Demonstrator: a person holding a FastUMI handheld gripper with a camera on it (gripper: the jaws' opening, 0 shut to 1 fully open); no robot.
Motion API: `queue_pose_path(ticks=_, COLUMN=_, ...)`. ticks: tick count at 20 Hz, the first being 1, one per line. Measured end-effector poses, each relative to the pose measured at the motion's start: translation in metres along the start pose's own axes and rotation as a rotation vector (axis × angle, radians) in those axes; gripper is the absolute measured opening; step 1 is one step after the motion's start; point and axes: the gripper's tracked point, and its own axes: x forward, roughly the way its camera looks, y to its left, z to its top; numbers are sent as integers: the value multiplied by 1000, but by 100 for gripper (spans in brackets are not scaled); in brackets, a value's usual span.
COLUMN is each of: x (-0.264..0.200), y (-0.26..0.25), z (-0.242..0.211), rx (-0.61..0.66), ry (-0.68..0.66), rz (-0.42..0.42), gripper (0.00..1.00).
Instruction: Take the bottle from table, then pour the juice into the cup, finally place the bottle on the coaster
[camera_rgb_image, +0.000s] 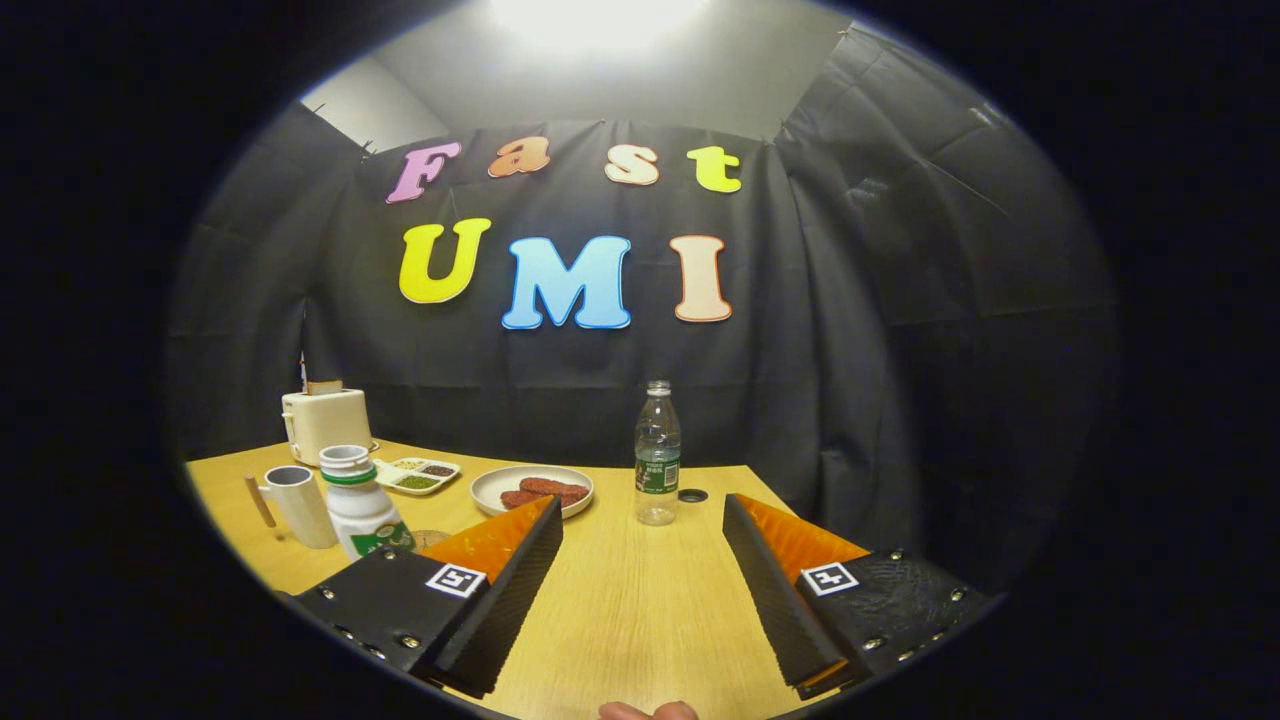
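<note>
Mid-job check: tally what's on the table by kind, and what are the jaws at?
Bottles: 2, clear bottle, white bottle
Cups: 1, cup
Toasters: 1, toaster
Dishes: 2, plate, divided tray
Total: 6
Gripper: jaws open, holding nothing.

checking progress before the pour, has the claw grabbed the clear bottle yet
No, the claw is open with bare table between its fingers, and the clear bottle stands upright on the table beyond them.

Bottle (657, 455) stands beyond the fingers; cup (300, 505) seemingly far left.
</note>
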Motion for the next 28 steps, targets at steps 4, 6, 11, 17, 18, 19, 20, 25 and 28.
queue_pose_path(ticks=4, x=-26, y=18, z=9, rx=5, ry=-14, rz=3, gripper=99)
queue_pose_path(ticks=6, x=-37, y=35, z=9, rx=11, ry=-23, rz=26, gripper=99)
queue_pose_path(ticks=11, x=-53, y=90, z=-10, rx=6, ry=-7, rz=115, gripper=99)
queue_pose_path(ticks=17, x=-48, y=132, z=-30, rx=-24, ry=4, rz=157, gripper=99)
queue_pose_path(ticks=18, x=-48, y=139, z=-33, rx=-22, ry=6, rz=164, gripper=99)
queue_pose_path(ticks=19, x=-47, y=145, z=-37, rx=-15, ry=12, rz=172, gripper=99)
queue_pose_path(ticks=20, x=-45, y=151, z=-40, rx=-6, ry=18, rz=176, gripper=99)
queue_pose_path(ticks=25, x=-32, y=159, z=-48, rx=37, ry=32, rz=146, gripper=99)
queue_pose_path(ticks=28, x=-17, y=155, z=-54, rx=56, ry=33, rz=86, gripper=99)
